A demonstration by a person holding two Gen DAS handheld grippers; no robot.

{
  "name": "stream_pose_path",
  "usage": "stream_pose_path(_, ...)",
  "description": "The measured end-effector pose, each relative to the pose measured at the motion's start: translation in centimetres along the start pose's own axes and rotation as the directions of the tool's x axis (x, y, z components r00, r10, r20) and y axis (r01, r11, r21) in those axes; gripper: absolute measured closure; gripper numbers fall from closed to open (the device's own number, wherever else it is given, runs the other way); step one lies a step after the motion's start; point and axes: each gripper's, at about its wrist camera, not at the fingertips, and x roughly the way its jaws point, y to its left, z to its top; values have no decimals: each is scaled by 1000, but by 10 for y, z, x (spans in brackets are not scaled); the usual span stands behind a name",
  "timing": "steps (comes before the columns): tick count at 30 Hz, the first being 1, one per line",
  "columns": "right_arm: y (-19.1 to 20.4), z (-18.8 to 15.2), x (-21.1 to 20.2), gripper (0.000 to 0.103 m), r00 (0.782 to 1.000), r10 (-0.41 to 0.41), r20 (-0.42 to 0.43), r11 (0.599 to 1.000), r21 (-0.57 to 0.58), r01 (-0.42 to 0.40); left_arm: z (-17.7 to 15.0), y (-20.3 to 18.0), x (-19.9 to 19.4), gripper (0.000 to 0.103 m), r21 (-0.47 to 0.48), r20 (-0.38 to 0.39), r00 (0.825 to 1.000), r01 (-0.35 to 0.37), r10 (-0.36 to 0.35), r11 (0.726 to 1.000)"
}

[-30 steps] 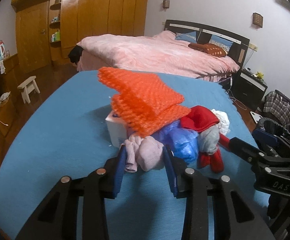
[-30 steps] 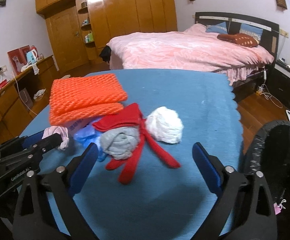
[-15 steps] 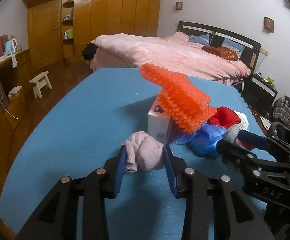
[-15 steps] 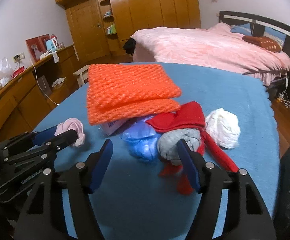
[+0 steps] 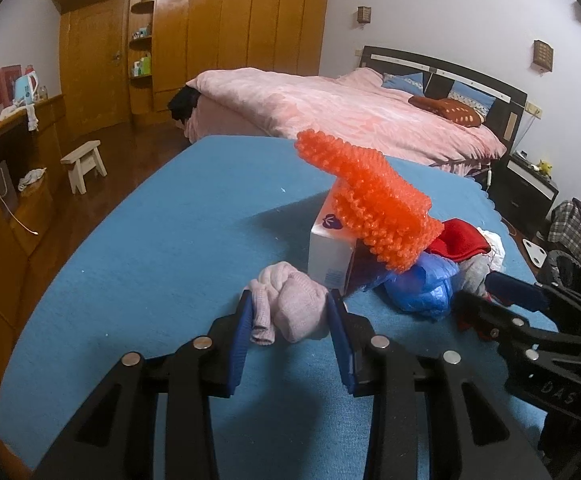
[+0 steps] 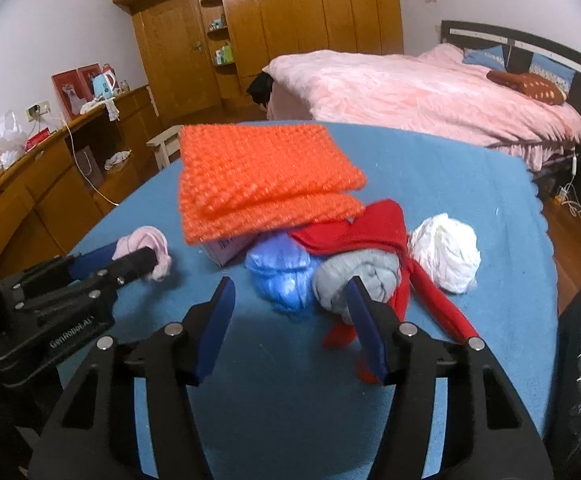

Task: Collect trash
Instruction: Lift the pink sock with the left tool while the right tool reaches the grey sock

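Right gripper (image 6: 290, 316), jaws just narrowing and empty, faces the blue plastic wad (image 6: 284, 276) directly ahead; left gripper (image 5: 290, 314) clamps the pink sock bundle (image 5: 290, 306).

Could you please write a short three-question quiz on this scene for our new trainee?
1. True or false: the left gripper is shut on the pink sock.
2. What rests on top of the white box? A) orange foam netting B) a grey pillow C) a yellow towel
3. Which crumpled thing lies just ahead of the right gripper, between its open fingers?

Key:
1. True
2. A
3. The blue plastic bag
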Motion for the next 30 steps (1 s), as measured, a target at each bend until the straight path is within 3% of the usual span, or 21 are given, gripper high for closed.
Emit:
stream_pose_path(11,-24,1,-5,46,998,-57,12,996,67,56,1,-3,-2,66,10,8,1000,21,-21,1000)
stream_pose_path(21,-27,5,22,44,997,-65,-33,996,52,67,4,-15,-1,66,30,5,999,34,-34,999)
stream_pose_path(24,-32,6,23,61,998,-46,-36,996,71,49,5,-16,-2,66,32,5,999,33,-33,999)
stream_pose_path(30,-38,3,6,64,999,-24,-26,999,48,25,6,-23,-7,66,46,13,999,38,-39,998)
